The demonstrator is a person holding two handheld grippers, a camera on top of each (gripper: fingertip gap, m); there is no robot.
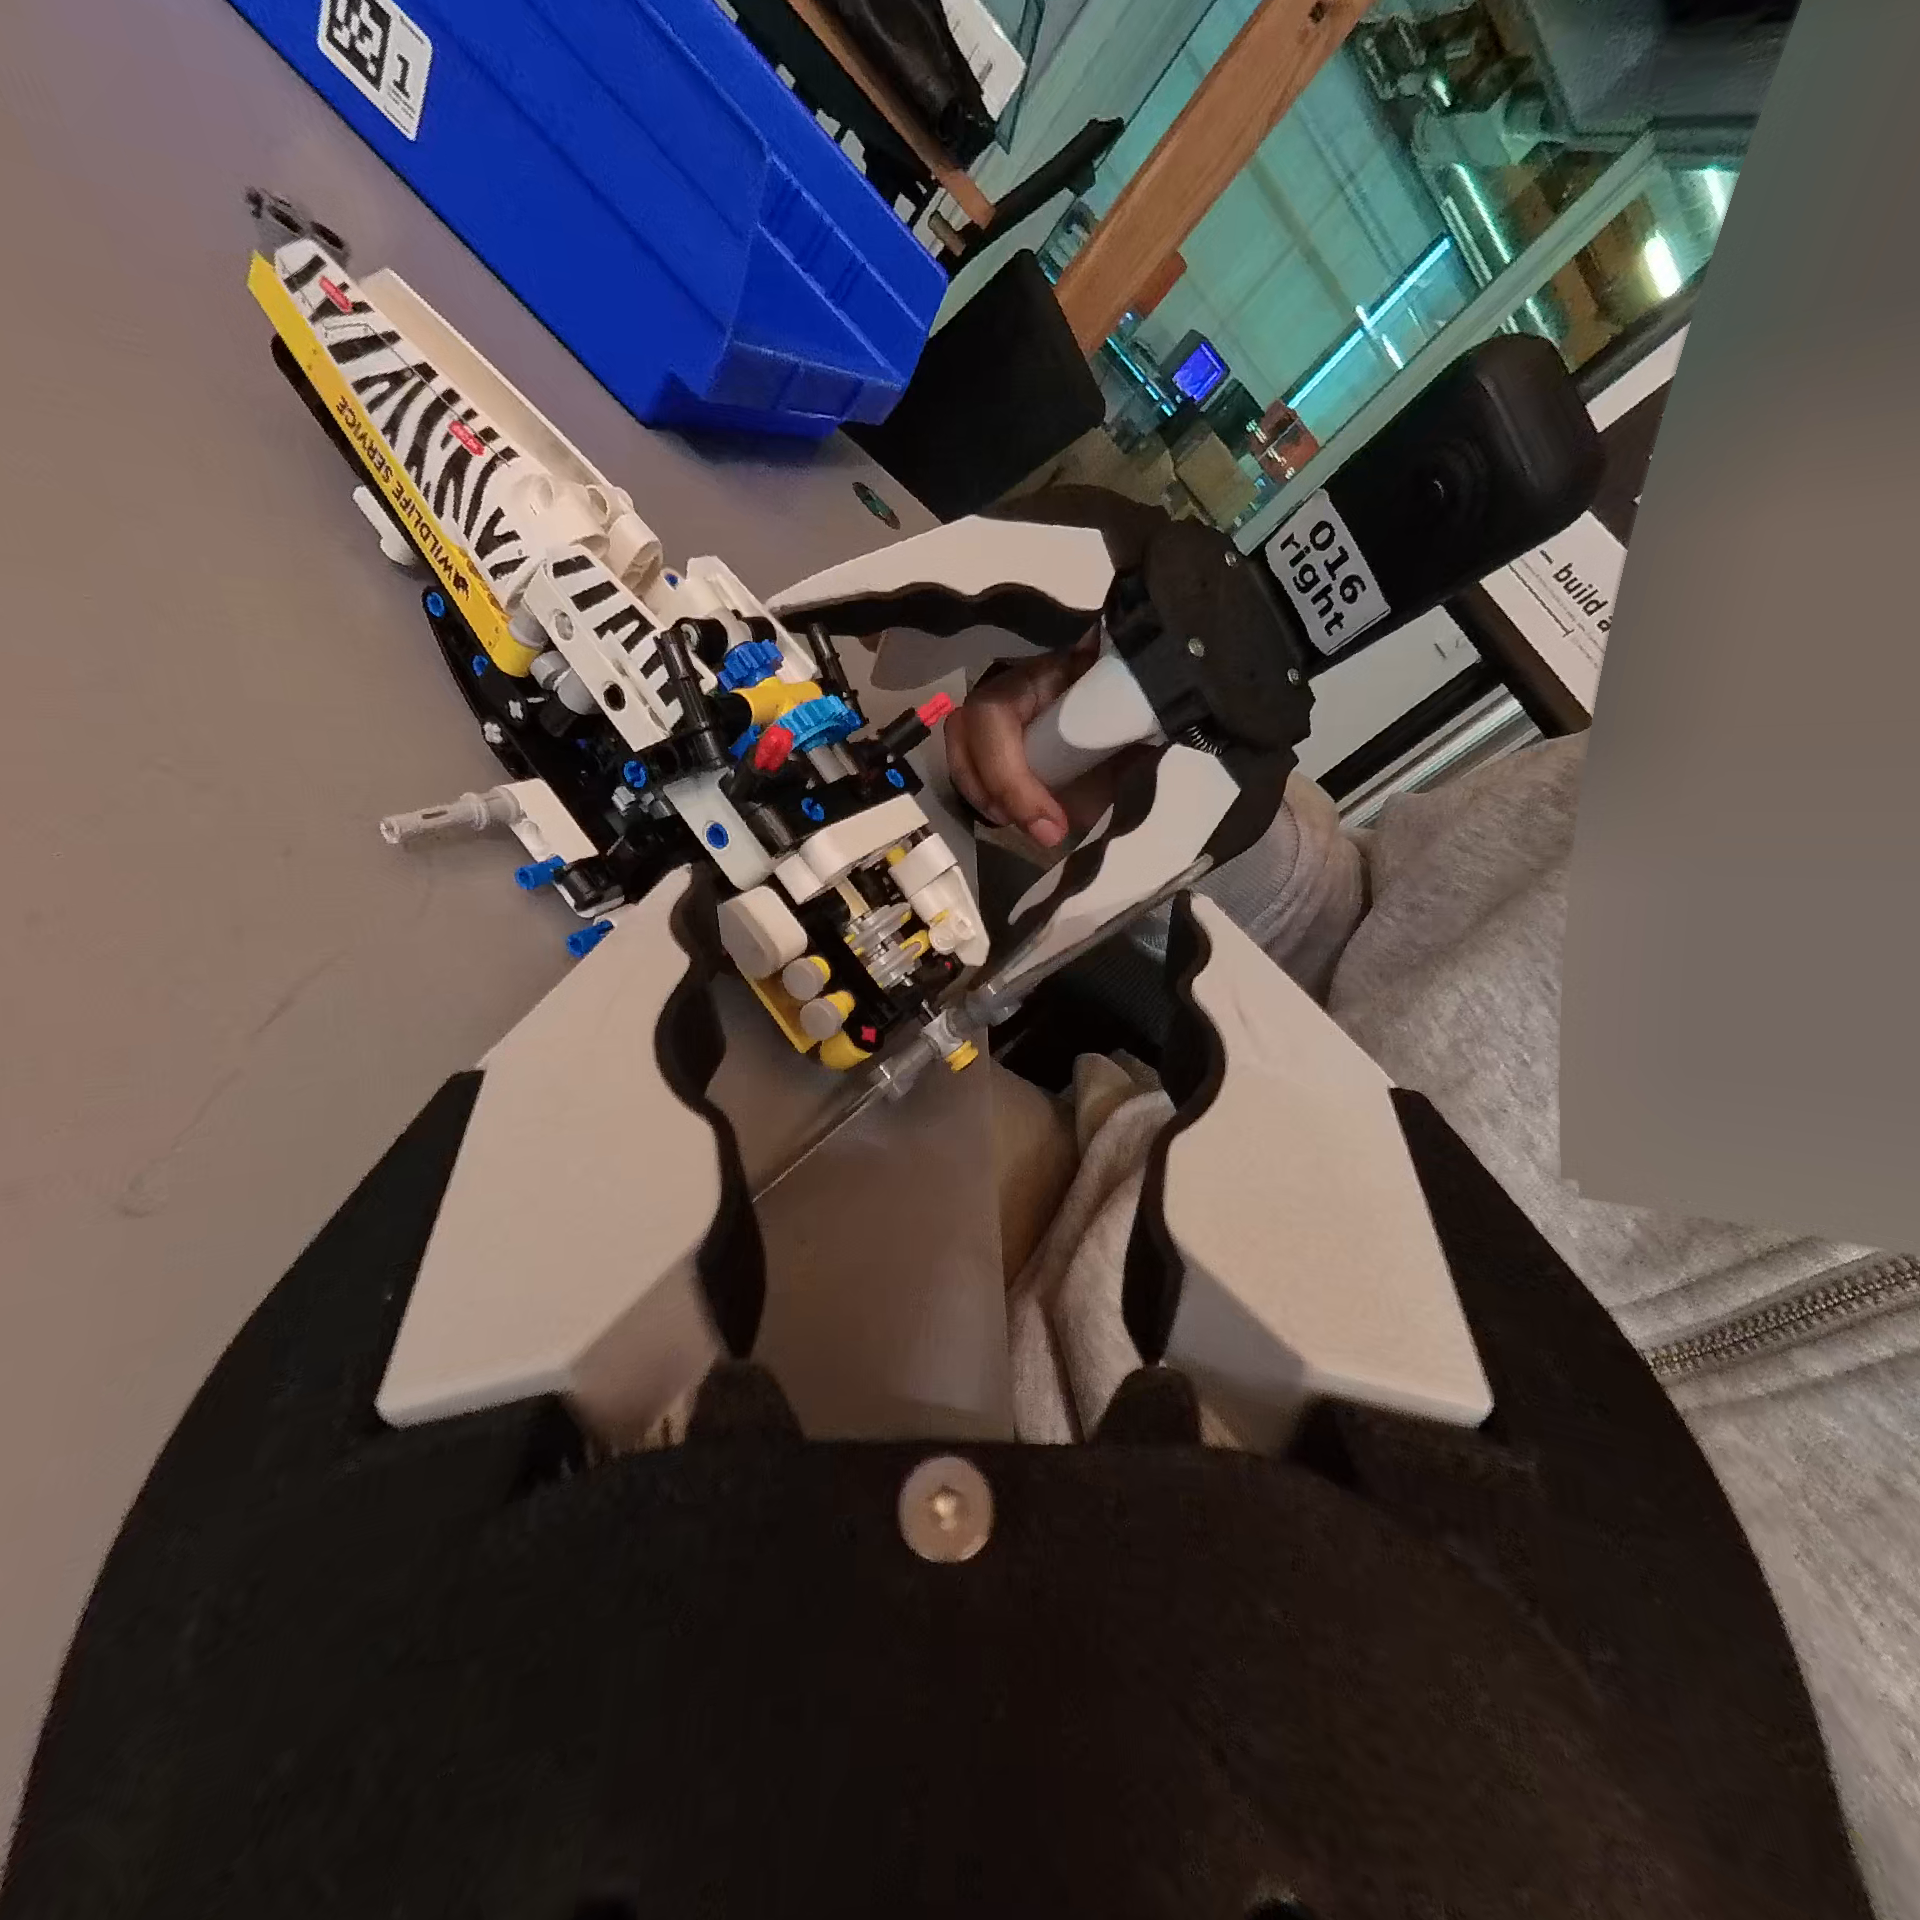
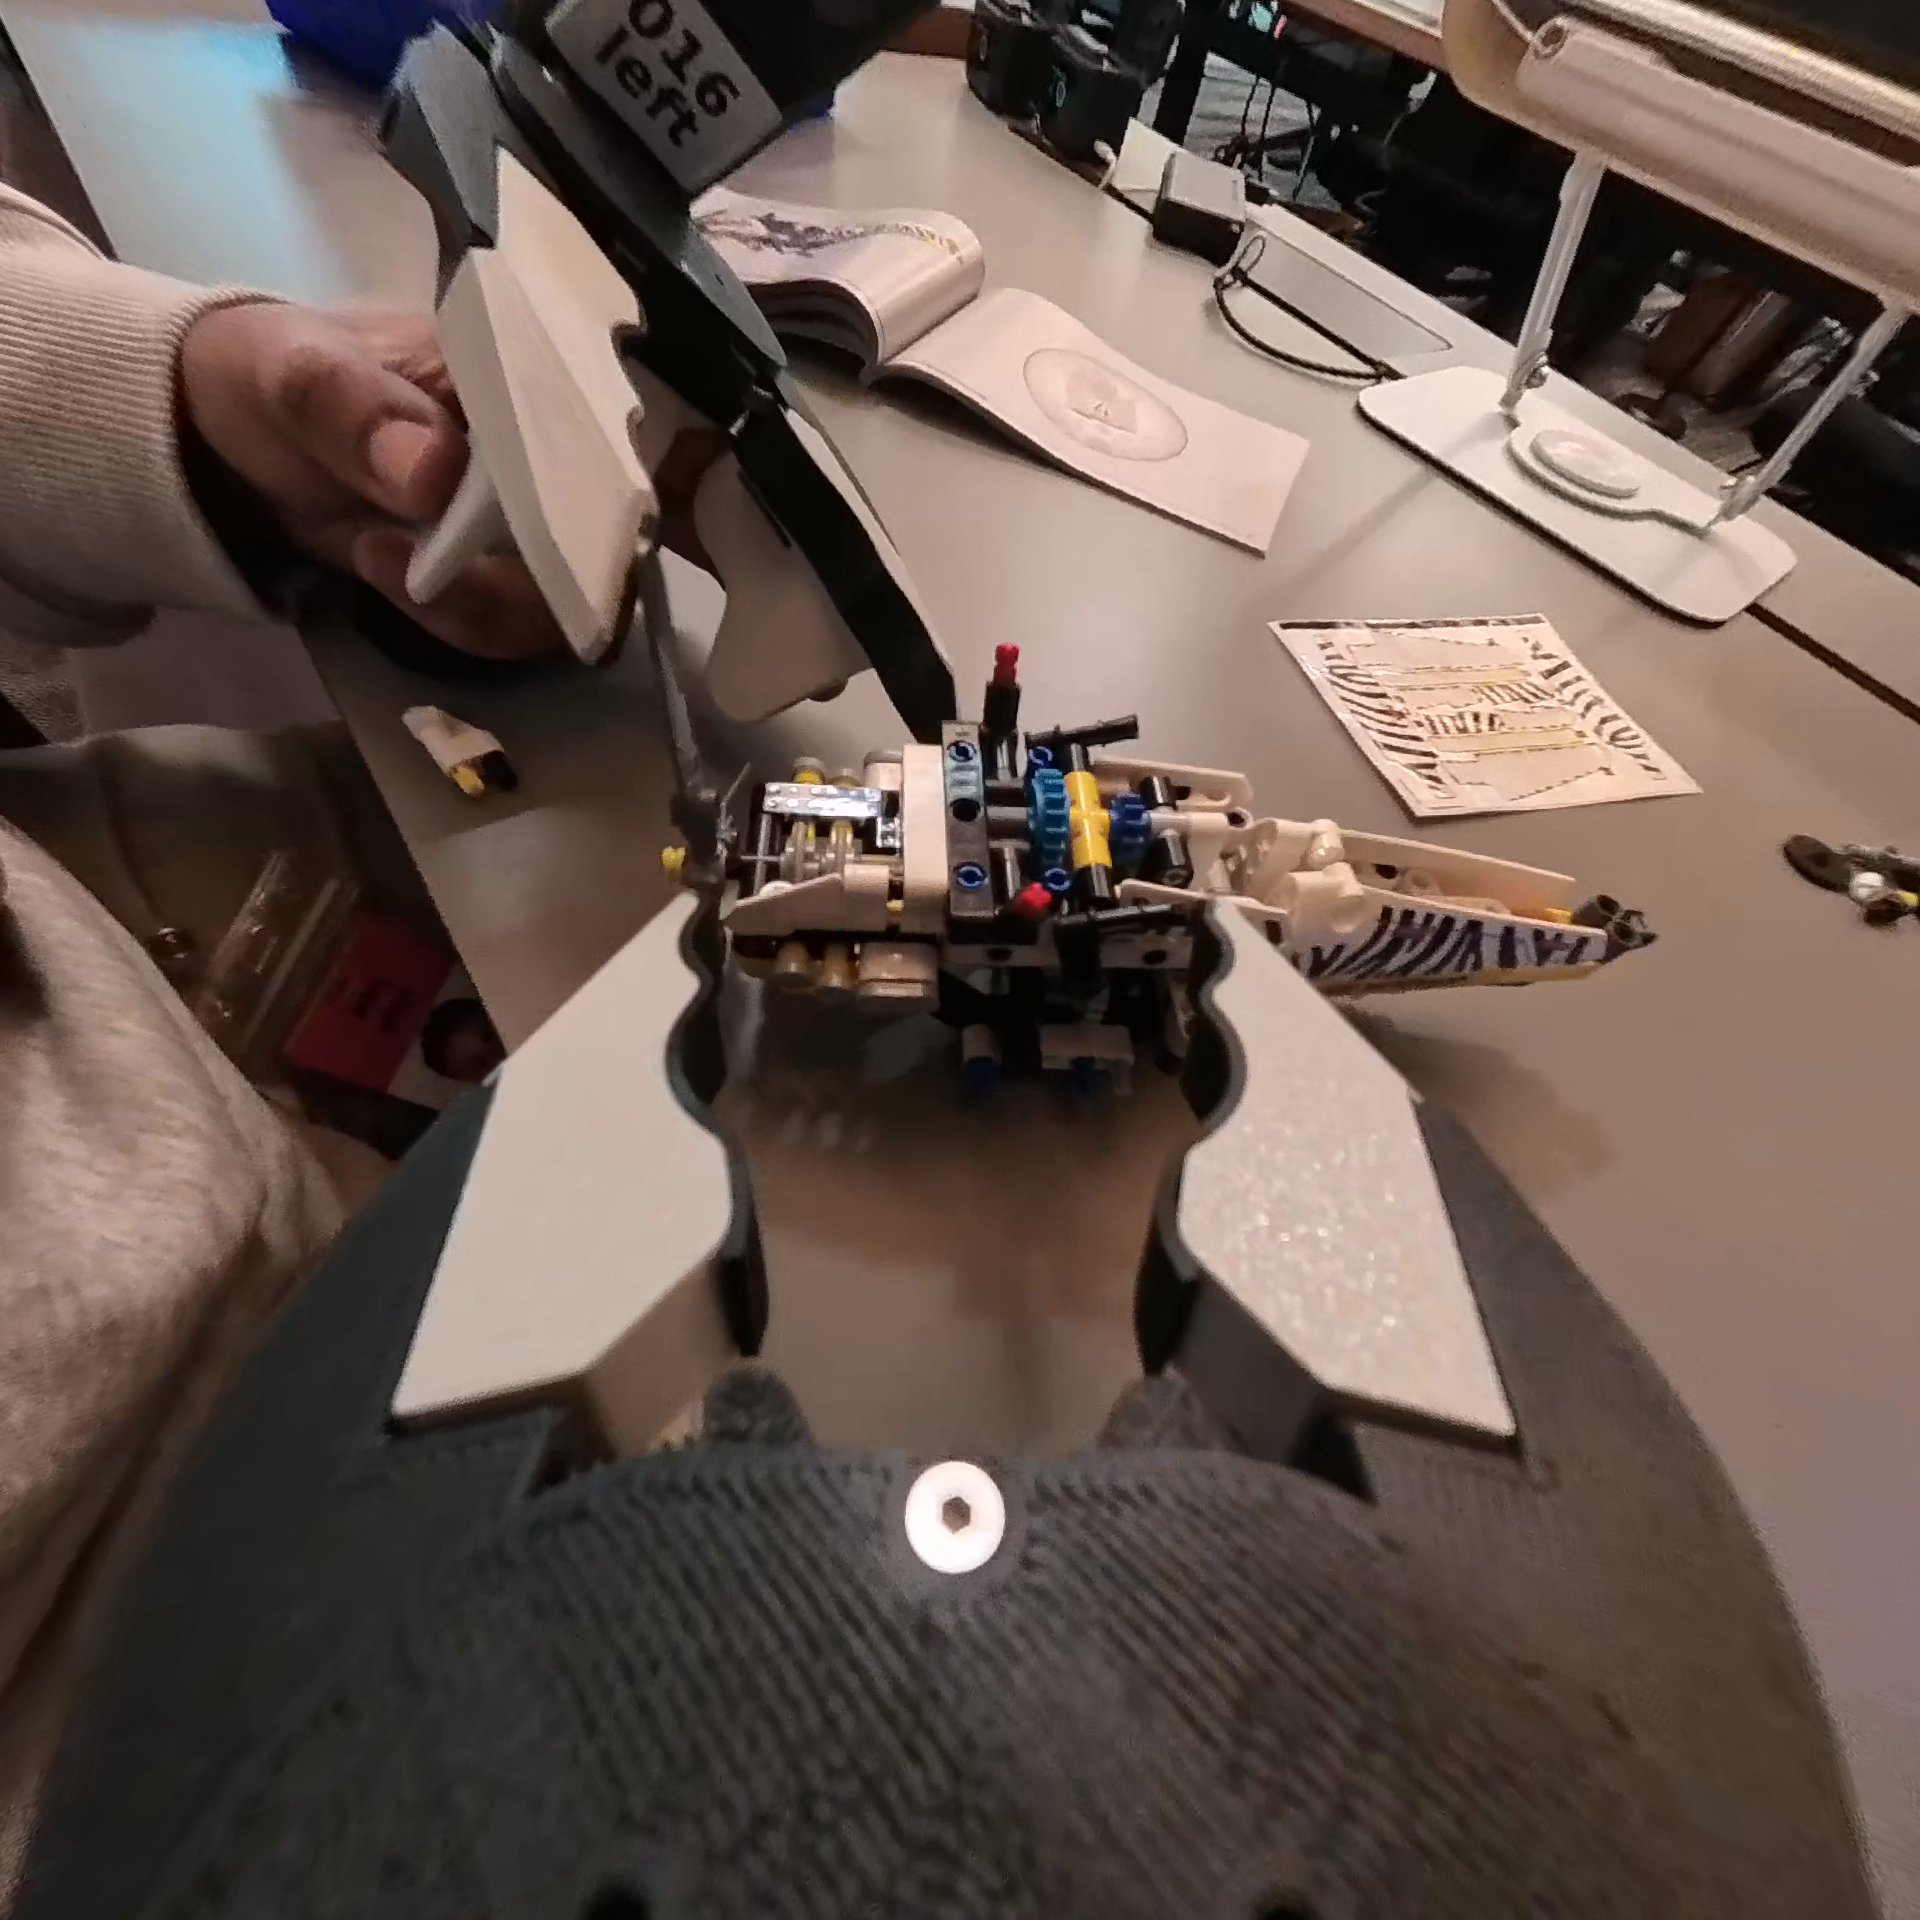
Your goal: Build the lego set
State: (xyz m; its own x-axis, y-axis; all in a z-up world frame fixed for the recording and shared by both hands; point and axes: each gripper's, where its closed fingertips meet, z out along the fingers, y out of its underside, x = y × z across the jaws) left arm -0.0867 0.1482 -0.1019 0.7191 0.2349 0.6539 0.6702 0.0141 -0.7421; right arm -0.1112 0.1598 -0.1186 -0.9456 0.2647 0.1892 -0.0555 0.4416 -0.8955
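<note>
Light, rigid but snap-apart model (image 2: 1049,862) lying on table (image 2: 1455,1091), nose toward near edge. Left gripper (image 1: 940,951) and right gripper (image 2: 956,961) both spread, empty, flanking it. Best gripped across black mid-frame, probably; never by propeller (image 2: 696,821) or zebra tail.

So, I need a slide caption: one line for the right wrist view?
Open right gripper straddles the zebra-striped lego model on the grey table.

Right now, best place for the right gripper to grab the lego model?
Probably the black-and-white mid-body of the lego model: its flat sides lie between the right gripper's open fingers. Come from the near side; avoid the thin rod at the nose and the tapered tail.
</note>
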